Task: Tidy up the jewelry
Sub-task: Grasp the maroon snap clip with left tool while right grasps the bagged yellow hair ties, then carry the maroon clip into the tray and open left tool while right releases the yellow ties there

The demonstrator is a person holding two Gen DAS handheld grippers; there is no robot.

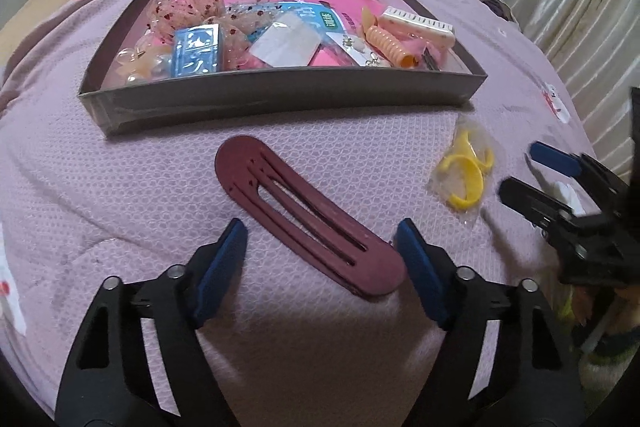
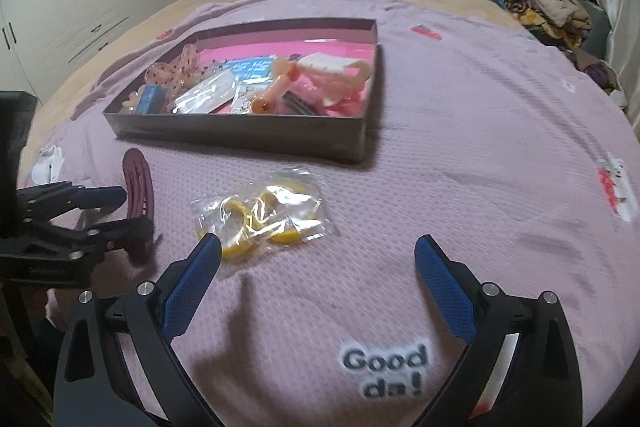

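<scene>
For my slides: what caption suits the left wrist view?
Left hand-held gripper open around a maroon hair clip on the bed, before the box.

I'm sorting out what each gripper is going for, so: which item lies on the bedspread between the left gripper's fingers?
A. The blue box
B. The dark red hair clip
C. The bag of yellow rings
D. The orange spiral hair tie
B: the dark red hair clip lies with its near end between the left gripper fingers, while the bag of yellow rings sits ahead of the right gripper.
</scene>
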